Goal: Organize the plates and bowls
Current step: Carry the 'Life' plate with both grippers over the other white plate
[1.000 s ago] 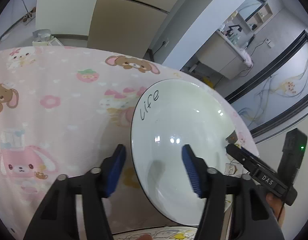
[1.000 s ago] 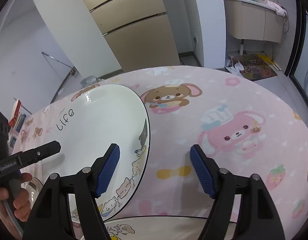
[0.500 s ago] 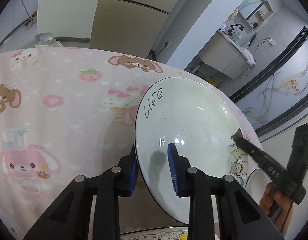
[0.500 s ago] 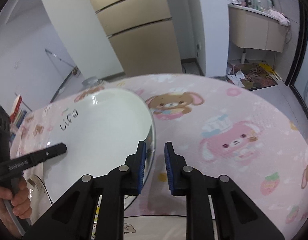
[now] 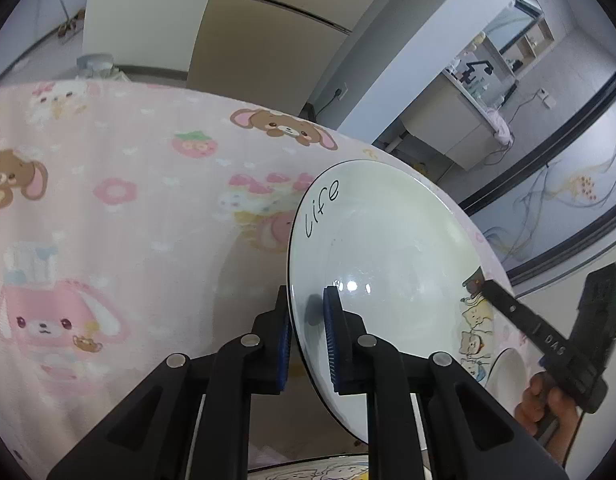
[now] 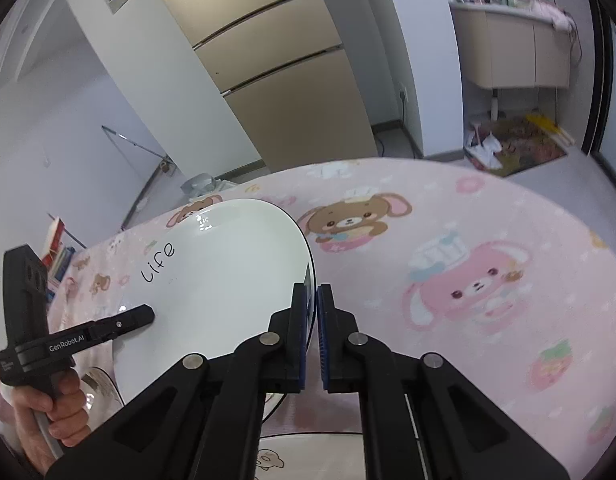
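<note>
- Left wrist view: left gripper [image 5: 308, 340] jaws closing on left rim of white glossy ceramic plate [image 5: 388, 264], frame centre.
- Right gripper [image 6: 312, 336] clamped on opposite rim; plate spans between both, over pink cartoon tablecloth [image 5: 108, 200].

The handwritten word "Life" runs in black along the rim of a white plate [image 5: 380, 248], left of centre in the left wrist view and at centre left in the right wrist view. White lettering "GenRobot.AI" marks the finger of the left gripper [image 6: 148, 314] at lower left of the right wrist view. The letters "DAS" stand on the finger of the right gripper [image 5: 484, 286] at lower right of the left wrist view.
</note>
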`<state>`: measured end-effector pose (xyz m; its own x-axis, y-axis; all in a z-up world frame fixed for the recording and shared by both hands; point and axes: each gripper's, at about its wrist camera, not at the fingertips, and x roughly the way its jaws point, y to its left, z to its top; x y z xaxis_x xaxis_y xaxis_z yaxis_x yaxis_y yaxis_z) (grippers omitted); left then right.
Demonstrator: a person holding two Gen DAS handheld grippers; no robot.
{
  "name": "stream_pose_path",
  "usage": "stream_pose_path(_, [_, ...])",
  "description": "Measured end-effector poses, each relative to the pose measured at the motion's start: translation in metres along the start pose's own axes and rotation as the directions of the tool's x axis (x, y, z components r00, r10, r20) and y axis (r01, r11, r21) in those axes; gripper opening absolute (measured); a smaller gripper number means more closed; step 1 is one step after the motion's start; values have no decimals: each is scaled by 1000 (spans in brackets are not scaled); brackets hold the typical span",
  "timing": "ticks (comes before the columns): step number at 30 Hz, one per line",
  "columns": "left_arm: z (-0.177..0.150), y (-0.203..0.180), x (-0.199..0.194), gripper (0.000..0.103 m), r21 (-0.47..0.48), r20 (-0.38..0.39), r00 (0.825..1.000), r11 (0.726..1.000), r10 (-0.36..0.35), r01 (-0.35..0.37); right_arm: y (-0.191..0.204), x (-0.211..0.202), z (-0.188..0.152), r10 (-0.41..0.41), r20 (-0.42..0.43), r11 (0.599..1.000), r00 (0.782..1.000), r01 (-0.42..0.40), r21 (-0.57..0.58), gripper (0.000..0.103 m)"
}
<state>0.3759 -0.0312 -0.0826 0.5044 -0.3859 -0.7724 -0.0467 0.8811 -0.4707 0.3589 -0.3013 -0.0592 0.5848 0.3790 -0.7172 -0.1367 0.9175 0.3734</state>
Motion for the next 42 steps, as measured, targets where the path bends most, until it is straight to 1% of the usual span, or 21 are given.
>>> stream_pose_path(4, [1, 3, 0, 16, -17, -6, 1000, 1000, -15, 15, 6, 13, -3, -9, -44, 1000, 999, 8, -24, 11])
stream_pose_path(6, [1, 3, 0, 16, -9, -5, 1000, 1000, -14, 14, 9, 16, -5, -22, -35, 999, 999, 21, -44, 11])
stream_pose_path(12, [0, 4, -1, 16, -17, 6, 1000, 1000, -15, 15, -2, 20, -9, 46, -34, 999, 998, -45, 26, 11])
stream_pose_path(18, [-2, 3, -3, 15, -22, 20, 1000, 1000, -10, 10, 1, 18, -10, 39, -30, 999, 999, -39, 5, 11])
stream_pose_path(23, [-2, 2, -5, 15, -14, 31, 999, 1000, -17, 18, 5, 13, -9, 32, -4, 999, 999, -32, -16, 11])
stream_pose_path(26, [-2, -1, -13, 15, -5, 58, 998, 1000, -28, 29, 6, 8, -7, 39, 19, 999, 999, -39, -16, 11])
stream_pose_path(28, [-1, -4, -21, 14, 3, 88, 995, 999, -47, 47, 6, 2, -5, 44, 51, 999, 998, -44, -13, 10])
stream_pose_path(32, [-1, -9, -34, 14, 9, 134, 988, 997, -72, 71, 17, -13, 0, 26, 124, 999, 992, -20, -47, 10])
stream_pose_path(35, [0, -10, -51, 14, -2, 172, 981, 996, -86, 87, 26, -22, 4, 38, 153, 997, 987, -28, -65, 10])
stream_pose_path(36, [-1, -11, -59, 13, 3, 192, 978, 997, -81, 82, 30, -25, 6, 47, 162, 997, 986, -36, -73, 10])
stream_pose_path(39, [-9, -16, -85, 14, 47, 250, 968, 998, -39, 29, 43, -32, 6, 77, 174, 994, 982, -61, -95, 10])
stream_pose_path(42, [-17, -14, -106, 14, 43, 291, 957, 999, -10, -3, 57, -35, 4, 102, 173, 990, 980, -82, -118, 10])
